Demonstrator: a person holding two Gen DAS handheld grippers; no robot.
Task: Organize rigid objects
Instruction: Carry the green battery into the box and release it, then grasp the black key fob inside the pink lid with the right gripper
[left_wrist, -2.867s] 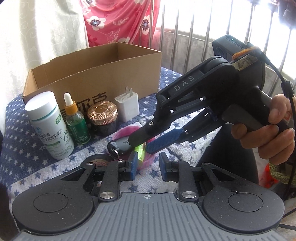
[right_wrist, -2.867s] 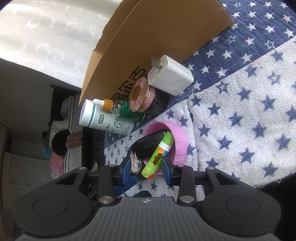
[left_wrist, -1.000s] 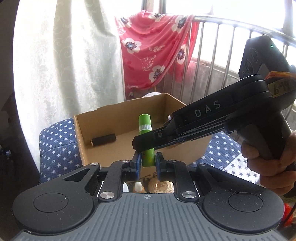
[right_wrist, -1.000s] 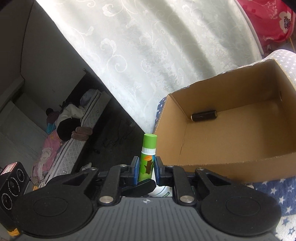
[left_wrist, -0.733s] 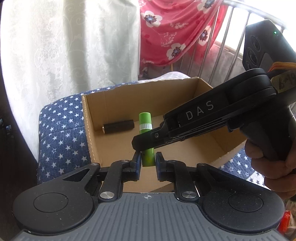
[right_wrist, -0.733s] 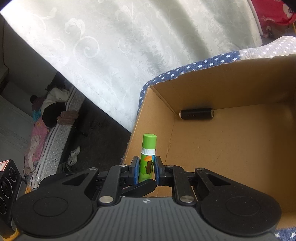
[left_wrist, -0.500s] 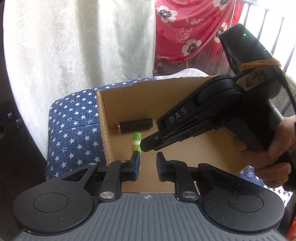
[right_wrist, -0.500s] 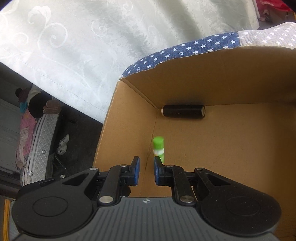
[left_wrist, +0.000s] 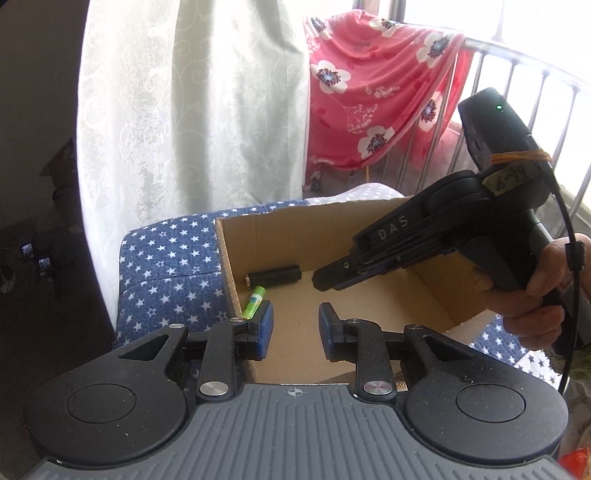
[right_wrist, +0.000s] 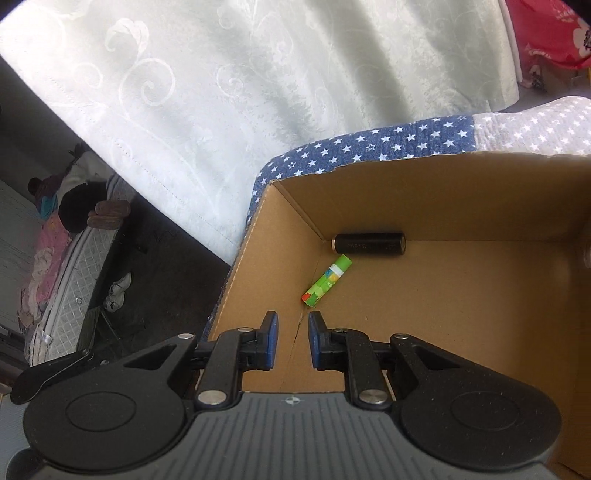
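A green lip balm tube (right_wrist: 326, 281) lies on the floor of the open cardboard box (right_wrist: 480, 177), near its left wall, beside a black cylinder (right_wrist: 369, 243). The tube (left_wrist: 255, 297) and the cylinder (left_wrist: 274, 276) also show in the left wrist view. My right gripper (right_wrist: 291, 326) is open and empty, above the box's near left corner. In the left wrist view it (left_wrist: 325, 285) hangs over the box (left_wrist: 332, 218). My left gripper (left_wrist: 295, 319) is open and empty, just before the box's near edge.
The box stands on a blue cloth with white stars (left_wrist: 170, 258). A white curtain (left_wrist: 192, 110) hangs behind it, with a red flowered cloth (left_wrist: 376, 92) on a metal railing to the right. A dark drop to the floor (right_wrist: 147, 266) lies left of the table.
My right gripper carried the green tube from the pink dish over the box, opened and let it go. The tube now lies in the box. Both grippers have drawn back a little.
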